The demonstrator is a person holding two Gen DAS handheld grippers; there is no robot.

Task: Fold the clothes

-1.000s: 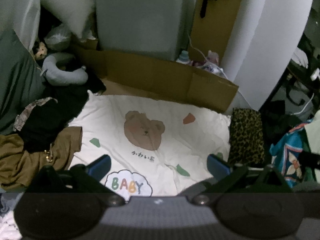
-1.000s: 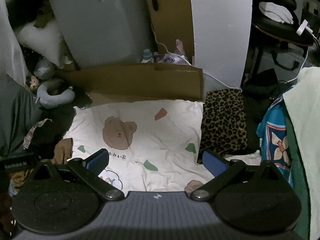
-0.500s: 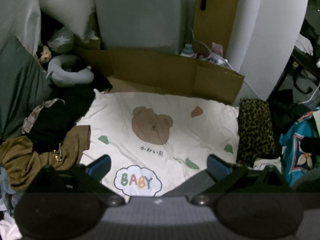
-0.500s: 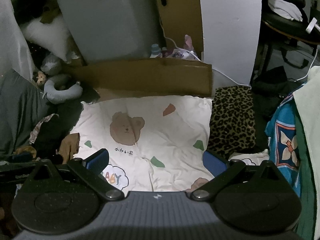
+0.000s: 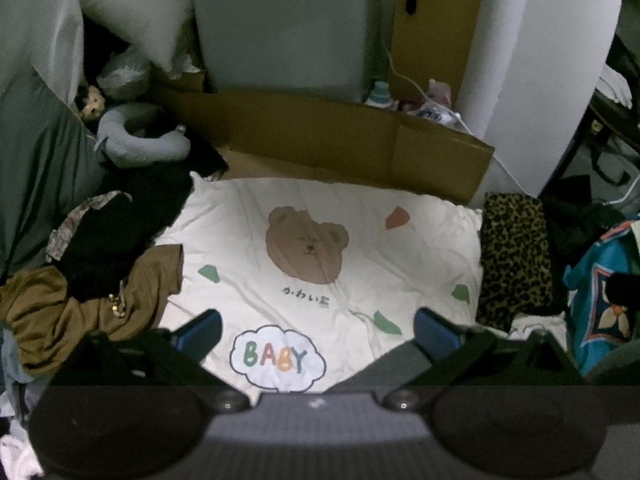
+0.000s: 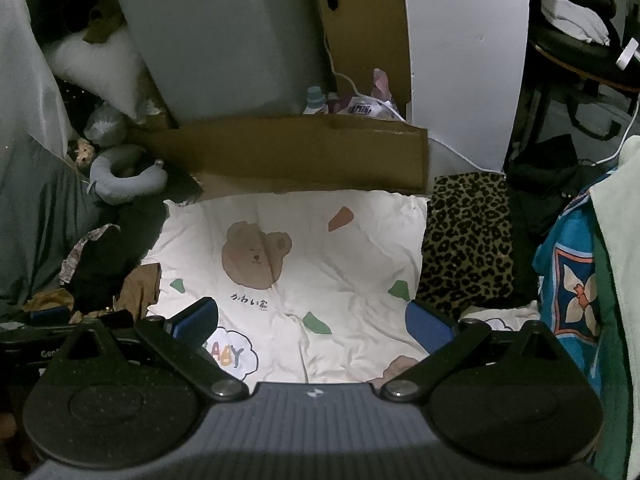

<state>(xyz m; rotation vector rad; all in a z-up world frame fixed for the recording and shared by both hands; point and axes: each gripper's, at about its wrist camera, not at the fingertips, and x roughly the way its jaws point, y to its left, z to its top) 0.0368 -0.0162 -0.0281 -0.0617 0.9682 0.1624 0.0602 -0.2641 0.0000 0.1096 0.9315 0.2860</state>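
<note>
Brown and black clothes (image 5: 92, 280) heaped at the left could be snagged together, since both grippers (image 5: 316, 330) (image 6: 312, 326) are held spread, empty, above the bear-print sheet (image 5: 360, 264).

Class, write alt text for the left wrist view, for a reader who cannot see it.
The open left gripper hovers over a cream bear-print blanket, holding nothing. A brown jacket and black clothes are heaped at the blanket's left edge, and a leopard-print cloth lies at its right. A cardboard box stands behind.
</note>
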